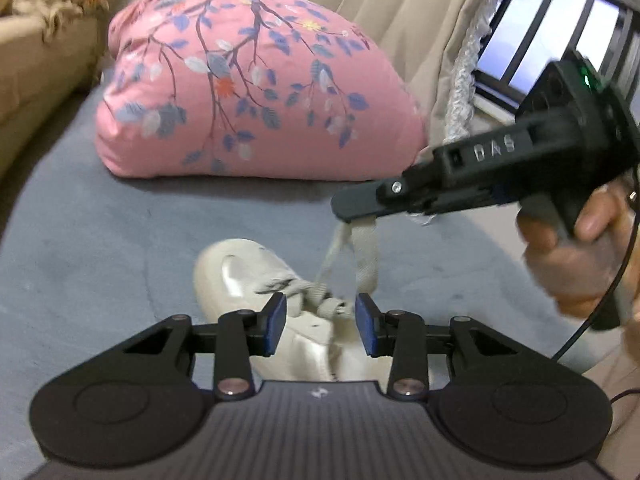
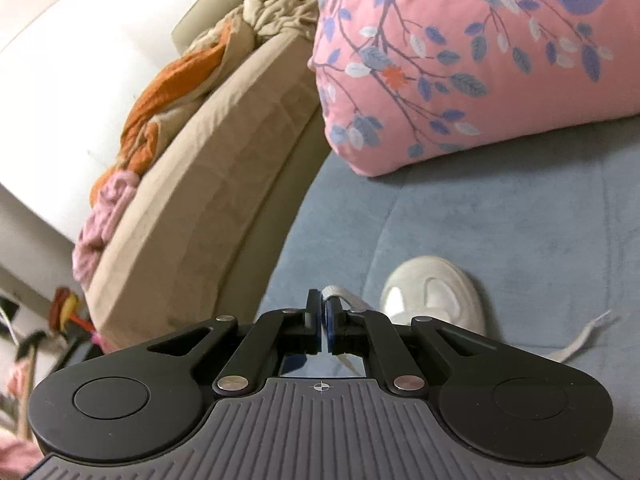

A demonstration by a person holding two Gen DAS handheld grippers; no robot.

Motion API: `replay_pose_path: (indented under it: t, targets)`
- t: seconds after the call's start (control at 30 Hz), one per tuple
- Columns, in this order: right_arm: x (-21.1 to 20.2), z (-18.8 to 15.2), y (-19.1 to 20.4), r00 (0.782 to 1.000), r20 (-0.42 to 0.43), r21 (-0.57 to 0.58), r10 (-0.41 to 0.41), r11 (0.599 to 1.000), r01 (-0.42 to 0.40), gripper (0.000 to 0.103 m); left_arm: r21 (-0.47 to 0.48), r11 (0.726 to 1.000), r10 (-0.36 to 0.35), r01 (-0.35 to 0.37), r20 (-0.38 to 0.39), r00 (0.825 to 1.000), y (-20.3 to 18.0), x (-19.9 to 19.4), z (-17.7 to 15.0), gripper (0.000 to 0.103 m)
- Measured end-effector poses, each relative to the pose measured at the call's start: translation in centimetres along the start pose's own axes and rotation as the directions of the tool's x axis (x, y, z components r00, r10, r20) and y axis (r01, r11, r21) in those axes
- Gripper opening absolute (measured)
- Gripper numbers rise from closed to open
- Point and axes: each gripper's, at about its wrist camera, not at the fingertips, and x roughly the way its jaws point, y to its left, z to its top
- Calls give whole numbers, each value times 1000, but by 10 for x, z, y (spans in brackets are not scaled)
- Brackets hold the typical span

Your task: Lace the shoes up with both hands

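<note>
The white shoe (image 1: 256, 280) sits on a grey-blue plush surface (image 1: 100, 248), toe pointing away toward the big pink pillow (image 1: 248, 80) with its blue leaf print. Its pale grey lace (image 1: 360, 252) is partly threaded across the front of the shoe, and a loop of it rises from the eyelets up to the right gripper (image 1: 352, 204), whose two fingers are pressed together on the flat lace, pinching it; from the right wrist camera the same loop (image 2: 340, 294) pokes out just above the closed blue pads (image 2: 330, 320). A loose end of the lace (image 2: 584, 338) trails off on the plush surface to the right of the shoe in that view. The left gripper (image 1: 320, 324) hangs right over the laced part of the shoe with its blue pads (image 1: 276, 322) spread apart, holding nothing, the crossing lace showing in the gap between them. A person's hand (image 1: 572, 256) is wrapped around the right gripper's handle, with a dark cable running down from it. Off to the side runs a beige sofa edge (image 2: 208, 168) piled with crumpled orange, cream and pink cloth (image 2: 168, 92), and behind the pillow hang beige curtains (image 1: 400, 8) beside a dark-framed window (image 1: 560, 28).
</note>
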Motion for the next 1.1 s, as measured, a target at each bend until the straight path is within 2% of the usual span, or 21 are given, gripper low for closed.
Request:
replay_pose_path:
  t: [0.1, 0.17, 0.2, 0.3, 0.4, 0.47, 0.57, 0.6, 0.67, 0.73, 0.8, 0.87, 0.9, 0.93, 0.97, 1.0, 1.03, 1.1]
  targets:
    - [0, -3, 5, 1000, -21, -59, 0, 998, -2, 4, -19, 1000, 4, -4, -8, 1000, 3, 1, 2, 40]
    - [-1, 1, 7, 999, -19, -52, 34, 998, -35, 7, -31, 999, -38, 38, 5, 999, 5, 0, 5, 42]
    - [0, 3, 7, 999, -16, -49, 49, 998, -50, 7, -37, 997, -65, 66, 18, 998, 5, -1, 6, 48]
    - [5, 10, 10, 997, -13, -51, 79, 996, -79, 8, -37, 994, -98, 100, 59, 993, 4, -6, 7, 52]
    - [14, 13, 9, 992, -50, -30, 118, 992, -119, 8, -11, 1000, -21, 22, 79, 997, 3, -5, 6, 49]
    - [16, 12, 12, 991, -63, -48, 120, 991, -123, 8, -29, 1000, 14, -12, 61, 998, 7, -1, 7, 49]
    - [15, 8, 14, 991, -71, -85, 113, 989, -119, 8, -1, 999, 53, -53, 17, 998, 10, -6, 9, 49]
    - [14, 7, 13, 992, -67, -94, 104, 990, -110, 8, 8, 997, 80, -80, 11, 997, 11, -11, 10, 54]
    - [9, 5, 12, 996, -53, -119, 69, 990, -75, 8, -46, 985, 167, -166, 12, 986, 24, -20, 13, 64]
    - [5, 2, 8, 998, -49, -148, 33, 988, -40, 8, -98, 960, 261, -263, -28, 965, 37, -18, 12, 64]
    - [7, -6, 9, 999, -38, -206, -27, 978, 18, 11, -141, 919, 357, -368, -96, 929, 50, -11, 8, 60]
    - [20, -14, 16, 995, -44, -284, -86, 956, 70, 23, -145, 861, 474, -488, -123, 872, 57, -11, 7, 62]
    - [29, -19, 21, 993, -59, -328, -105, 941, 80, 24, -150, 825, 529, -545, -134, 838, 60, -12, 6, 64]
    - [39, -23, 28, 989, -77, -386, -124, 918, 85, 26, -174, 782, 585, -599, -129, 801, 67, -18, 6, 67]
    - [49, -26, 37, 985, -84, -450, -149, 888, 96, 36, -196, 748, 623, -634, -123, 772, 72, -23, 6, 70]
    - [59, -30, 45, 981, -86, -513, -176, 852, 108, 42, -222, 721, 648, -656, -118, 752, 77, -28, 6, 73]
    - [69, -34, 54, 977, -83, -571, -196, 813, 114, 51, -248, 709, 656, -660, -110, 747, 80, -33, 6, 74]
    - [91, -42, 70, 971, -79, -684, -227, 721, 113, 53, -264, 723, 640, -639, -91, 763, 82, -36, 6, 77]
